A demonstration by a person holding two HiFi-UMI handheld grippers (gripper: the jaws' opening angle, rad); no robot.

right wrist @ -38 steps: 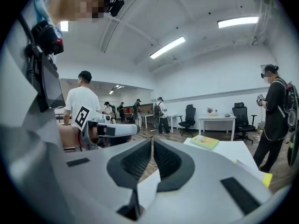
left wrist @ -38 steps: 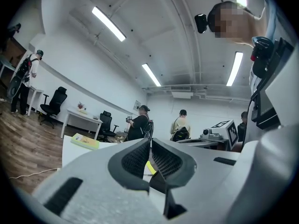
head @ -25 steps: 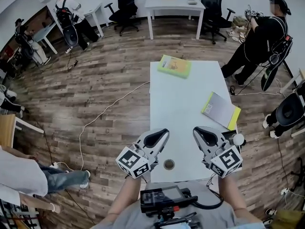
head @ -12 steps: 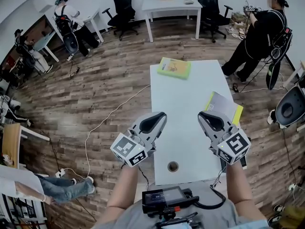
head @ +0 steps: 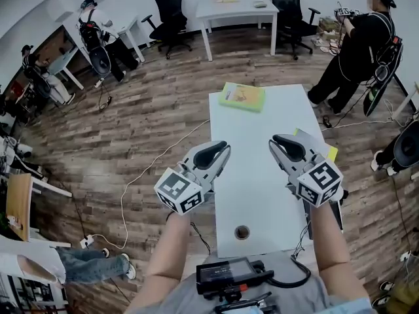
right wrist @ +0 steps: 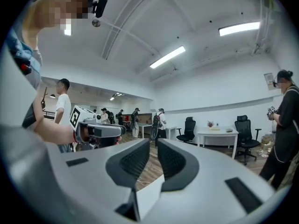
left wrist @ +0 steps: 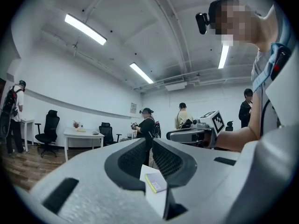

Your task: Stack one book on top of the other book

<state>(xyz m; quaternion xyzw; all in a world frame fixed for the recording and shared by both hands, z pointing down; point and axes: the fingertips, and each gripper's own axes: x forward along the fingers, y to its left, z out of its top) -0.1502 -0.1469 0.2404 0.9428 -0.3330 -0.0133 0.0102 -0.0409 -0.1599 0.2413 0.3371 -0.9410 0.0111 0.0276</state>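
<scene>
A green and yellow book [head: 241,97] lies at the far end of the white table [head: 262,195]. A grey book with a yellow edge [head: 322,147] lies at the table's right edge, mostly hidden behind my right gripper [head: 279,141]. My left gripper [head: 220,149] hangs over the table's left edge. Both grippers point level, held above the table, shut with nothing between the jaws. In the left gripper view the grey book [left wrist: 155,183] shows below the closed jaws [left wrist: 150,146]. The right gripper view shows its closed jaws [right wrist: 156,150] over a table corner [right wrist: 149,195].
A round hole [head: 242,231] is in the table's near end. A device [head: 229,273] hangs at my chest. A person [head: 357,44] stands at the far right, with office chairs and another white table [head: 239,5] behind. A cable [head: 150,150] runs across the wooden floor.
Both grippers have moved forward and up over the table, still shut. The right gripper now covers most of the grey book.
</scene>
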